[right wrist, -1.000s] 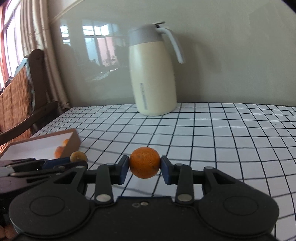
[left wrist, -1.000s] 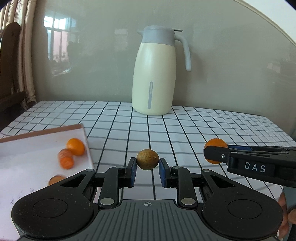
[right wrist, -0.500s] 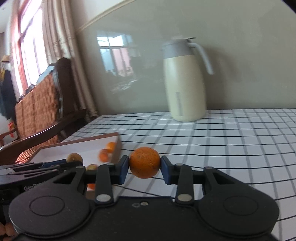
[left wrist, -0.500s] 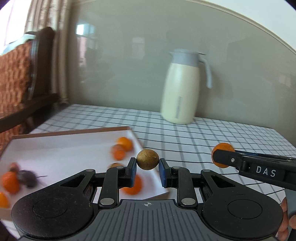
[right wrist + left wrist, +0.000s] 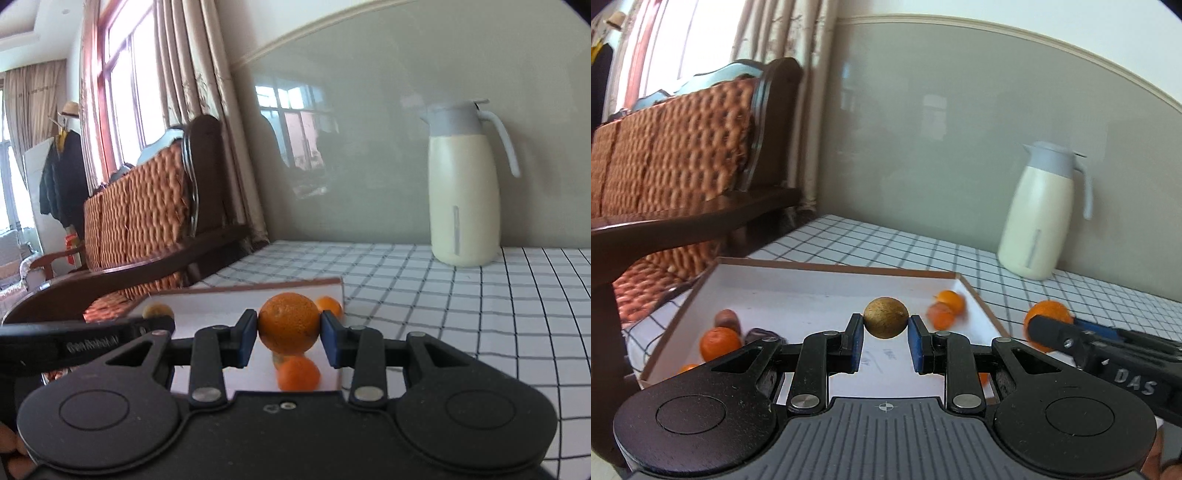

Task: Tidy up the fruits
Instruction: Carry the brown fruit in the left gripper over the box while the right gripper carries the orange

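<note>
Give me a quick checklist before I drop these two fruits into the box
1. Left gripper shut on the brown fruit: ok.
2. Right gripper shut on the orange: ok.
3. Brown fruit over the white box: ok.
4. Orange past the box's wall: cannot tell, the two views disagree.
5. Bare box floor below the brown fruit: ok.
6. Grippers apart from each other: ok.
</note>
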Motion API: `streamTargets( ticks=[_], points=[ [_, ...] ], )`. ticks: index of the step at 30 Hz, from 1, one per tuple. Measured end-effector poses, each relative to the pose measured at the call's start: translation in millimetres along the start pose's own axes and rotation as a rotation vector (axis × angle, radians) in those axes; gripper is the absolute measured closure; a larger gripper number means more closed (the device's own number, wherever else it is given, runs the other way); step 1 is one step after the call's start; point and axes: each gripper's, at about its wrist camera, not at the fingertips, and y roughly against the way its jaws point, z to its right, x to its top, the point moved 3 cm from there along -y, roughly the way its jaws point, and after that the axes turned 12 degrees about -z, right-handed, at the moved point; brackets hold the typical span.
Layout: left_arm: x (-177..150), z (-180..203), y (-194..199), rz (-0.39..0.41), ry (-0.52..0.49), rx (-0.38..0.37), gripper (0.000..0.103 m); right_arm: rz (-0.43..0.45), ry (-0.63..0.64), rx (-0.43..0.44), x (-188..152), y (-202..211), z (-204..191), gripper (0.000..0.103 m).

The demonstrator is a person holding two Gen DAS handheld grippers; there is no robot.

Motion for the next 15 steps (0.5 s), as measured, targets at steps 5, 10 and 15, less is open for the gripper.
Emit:
streamTargets(
  ticks=[5,10,15],
  points=[
    [1.2,-13.3,-6.6,-0.004,0.026,0.03,0.077,0.027,-0.002,0.008,5.1,-0.2,-2.7,0.074],
    [2.5,-23.7,-8.3,0.001,0.053,0.049,0.077,0.049,-0.023,0.008,11.5,-3.6,-3.5,0.074],
    [2.6,-32.7,-10.0,-0.002,0.063,0.064,0.077,0.056,-0.024,0.017,13.4,-9.2,-10.3,0.074]
  ],
)
